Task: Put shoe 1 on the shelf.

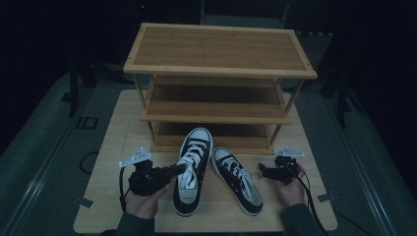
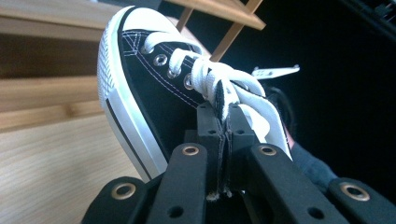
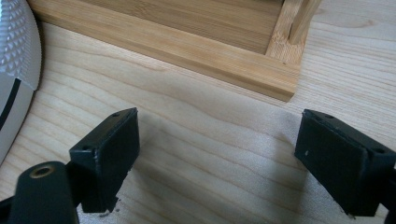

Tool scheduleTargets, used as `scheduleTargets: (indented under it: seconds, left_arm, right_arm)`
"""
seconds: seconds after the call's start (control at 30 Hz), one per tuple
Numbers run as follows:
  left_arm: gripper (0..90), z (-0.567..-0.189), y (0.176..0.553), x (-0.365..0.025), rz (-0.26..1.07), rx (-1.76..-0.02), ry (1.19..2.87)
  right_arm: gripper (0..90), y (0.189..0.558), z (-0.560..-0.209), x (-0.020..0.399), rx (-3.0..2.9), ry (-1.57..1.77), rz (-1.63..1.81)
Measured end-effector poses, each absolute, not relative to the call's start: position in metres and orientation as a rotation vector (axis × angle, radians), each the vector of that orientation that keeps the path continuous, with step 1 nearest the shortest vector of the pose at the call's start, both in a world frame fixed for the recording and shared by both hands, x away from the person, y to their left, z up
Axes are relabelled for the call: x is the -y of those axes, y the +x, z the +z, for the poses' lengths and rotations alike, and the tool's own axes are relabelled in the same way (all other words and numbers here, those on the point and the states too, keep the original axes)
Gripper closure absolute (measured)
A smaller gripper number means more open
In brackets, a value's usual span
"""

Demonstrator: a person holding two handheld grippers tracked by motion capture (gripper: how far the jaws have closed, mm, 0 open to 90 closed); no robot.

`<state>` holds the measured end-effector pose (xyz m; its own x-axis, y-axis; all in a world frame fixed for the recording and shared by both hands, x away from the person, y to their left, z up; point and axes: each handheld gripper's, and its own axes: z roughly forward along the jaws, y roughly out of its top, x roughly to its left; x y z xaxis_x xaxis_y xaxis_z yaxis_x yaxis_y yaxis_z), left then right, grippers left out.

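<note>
No writing, label, brand mark, number or sign can be read anywhere in these pictures. The two sneakers at the lower middle of the high view are too small and dim for any mark to be made out. In the left gripper view the shoe's side, at the upper left of the frame, carries plain stitching and metal eyelets. The wooden surfaces are bare grain.

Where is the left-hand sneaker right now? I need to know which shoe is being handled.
In the high view the left sneaker lies left of centre on the table, toe toward the shoe rack, beside the other sneaker, the left gripper shut on its tongue.
</note>
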<state>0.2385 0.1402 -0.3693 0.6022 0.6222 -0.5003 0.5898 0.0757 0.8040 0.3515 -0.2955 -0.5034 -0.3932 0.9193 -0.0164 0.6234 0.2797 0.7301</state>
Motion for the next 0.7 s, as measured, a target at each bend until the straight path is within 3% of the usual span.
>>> scheduleTargets:
  seconds: [0.7]
  left_arm:
    - [88.7,-0.324,0.257,-0.136,0.056,-0.964,1.504]
  right_arm:
    - [13.4,0.352,-0.503,0.296,-2.116,1.386,0.905]
